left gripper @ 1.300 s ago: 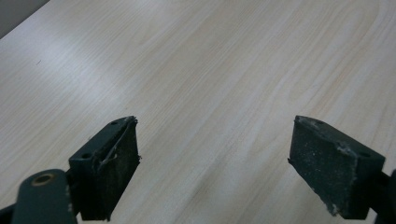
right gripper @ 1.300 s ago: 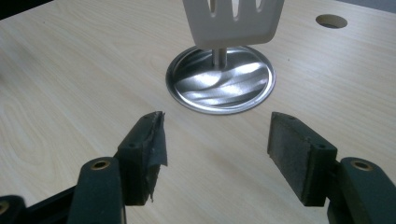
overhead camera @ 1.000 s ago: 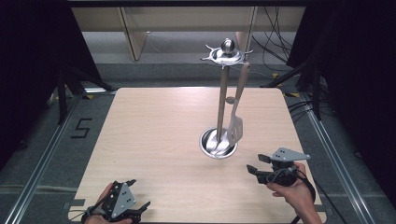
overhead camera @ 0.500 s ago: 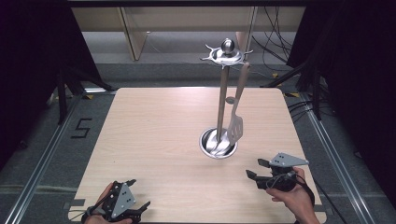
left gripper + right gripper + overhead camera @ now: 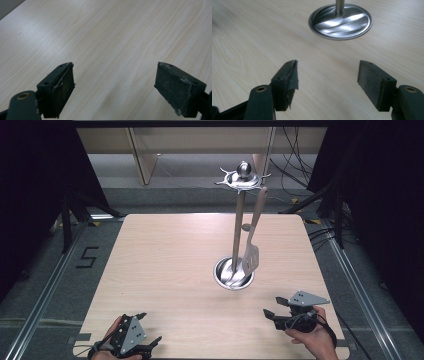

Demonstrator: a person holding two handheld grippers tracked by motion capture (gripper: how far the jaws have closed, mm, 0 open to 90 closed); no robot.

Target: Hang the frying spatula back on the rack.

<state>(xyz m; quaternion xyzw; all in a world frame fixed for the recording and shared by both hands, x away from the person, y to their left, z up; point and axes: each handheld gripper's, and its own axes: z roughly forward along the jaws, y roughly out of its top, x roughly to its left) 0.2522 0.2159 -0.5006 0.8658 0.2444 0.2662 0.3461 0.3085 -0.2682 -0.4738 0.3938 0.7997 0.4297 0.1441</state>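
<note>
Metal utensil stand (image 5: 239,220) sits right of centre on the wooden table (image 5: 165,265): round steel base (image 5: 233,274), upright pole, hook ring (image 5: 242,179) at the top. One slotted spatula (image 5: 251,254) hangs from a hook on the pole's right side, its blade low, just over the base rim. Whether the blade touches the base cannot be told from the high view.

Right gripper (image 5: 271,315) is near the table's front right corner, held in the person's right hand (image 5: 312,335), jaws pointing left and roughly level. Compared with a second ago it has come back toward the person and dropped lower, away from the stand. Its jaws have just been opening and now stand wide with nothing between them; in the right gripper view the pads (image 5: 372,83) frame bare wood, with the base (image 5: 340,21) ahead and well apart.

Left gripper (image 5: 150,345) is at the front left edge, unchanged in place from the earlier pictures. Jaws wide, nothing held; the left gripper view shows plain tabletop (image 5: 120,45) between the pads (image 5: 58,92).

Reading: both hands are empty and backed off to the near edge, and the spatula hangs free on its hook. That looks like a hanging step finished and the right hand retiring to rest. No other loose utensil lies on the table, so little seems left to do.
</note>
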